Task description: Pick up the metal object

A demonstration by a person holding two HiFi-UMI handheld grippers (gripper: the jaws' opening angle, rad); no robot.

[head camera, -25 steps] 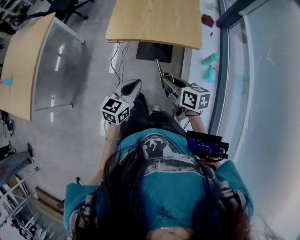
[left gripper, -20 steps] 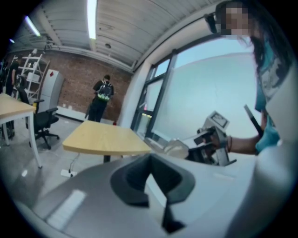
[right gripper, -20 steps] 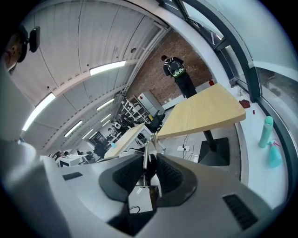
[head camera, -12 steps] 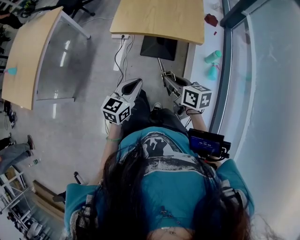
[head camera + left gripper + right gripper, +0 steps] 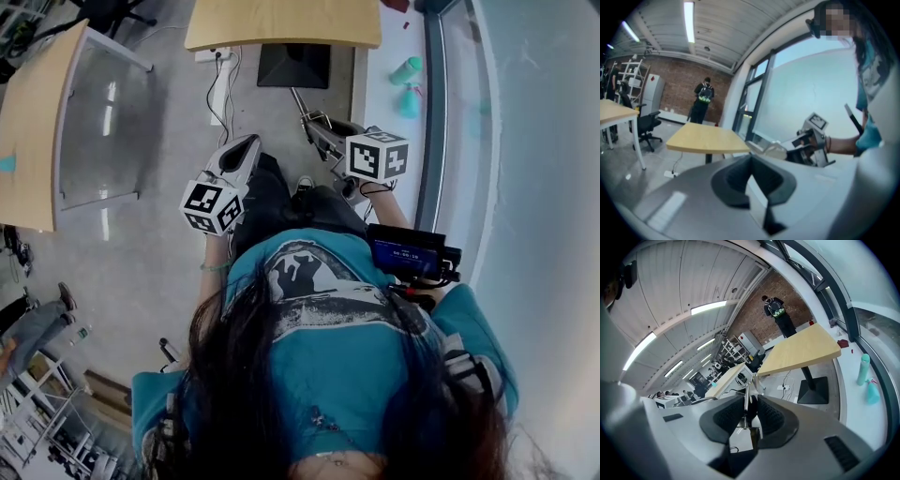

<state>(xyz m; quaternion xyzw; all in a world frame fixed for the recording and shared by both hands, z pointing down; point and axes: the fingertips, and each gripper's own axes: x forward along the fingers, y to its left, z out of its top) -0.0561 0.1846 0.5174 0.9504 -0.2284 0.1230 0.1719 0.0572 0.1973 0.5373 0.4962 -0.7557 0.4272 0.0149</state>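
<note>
Right gripper (image 5: 751, 398): fingers pinch the thin silver metal rod (image 5: 746, 401), held in the air, short of the pale wooden bench's (image 5: 281, 23) near edge. Left gripper (image 5: 751, 159): fingers pressed together, empty. Advice: firm even pinch, rod level.

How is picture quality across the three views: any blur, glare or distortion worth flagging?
Head view: fairly sharp, window side washed pale, table edges bowed. Left gripper view: soft all over, window glaring too. Right gripper view: crispest, ceiling lights bent by strong fisheye, corners dark.
</note>
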